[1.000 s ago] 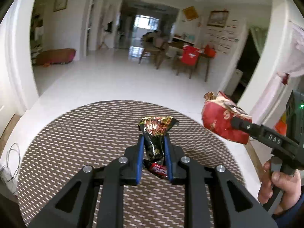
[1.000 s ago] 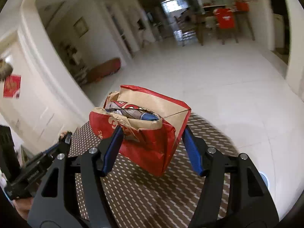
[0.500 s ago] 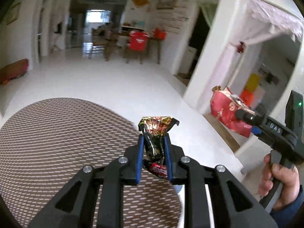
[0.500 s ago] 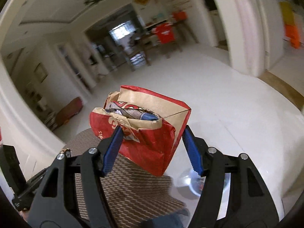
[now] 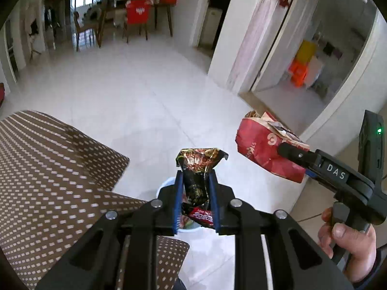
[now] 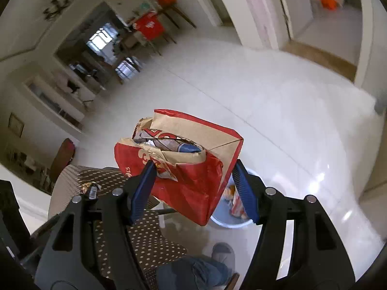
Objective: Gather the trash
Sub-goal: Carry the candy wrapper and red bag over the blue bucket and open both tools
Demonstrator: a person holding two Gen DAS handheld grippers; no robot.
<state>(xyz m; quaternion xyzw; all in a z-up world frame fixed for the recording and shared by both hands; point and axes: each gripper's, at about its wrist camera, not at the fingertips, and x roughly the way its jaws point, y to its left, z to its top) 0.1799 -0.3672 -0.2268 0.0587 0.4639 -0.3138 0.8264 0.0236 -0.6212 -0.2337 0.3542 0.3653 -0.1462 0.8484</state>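
My left gripper (image 5: 196,181) is shut on a crumpled dark snack wrapper (image 5: 197,176) and holds it in the air above a pale blue bin (image 5: 167,186) on the floor. My right gripper (image 6: 194,171) is shut on a torn red and brown paper bag (image 6: 193,159), also held above the blue bin (image 6: 229,220), which has trash inside. The bag (image 5: 266,149) and right gripper also show at the right of the left wrist view, off the table's edge.
A table with a brown dotted cloth (image 5: 48,169) lies to the left. White tiled floor (image 5: 145,91) spreads ahead. A white column (image 5: 239,36) and a doorway stand at the right. A person's leg and slipper (image 6: 222,253) are beside the bin.
Both grippers swung right, off the table and out over the floor, carrying the wrapper and the bag. The blue bin has come into view beneath them.
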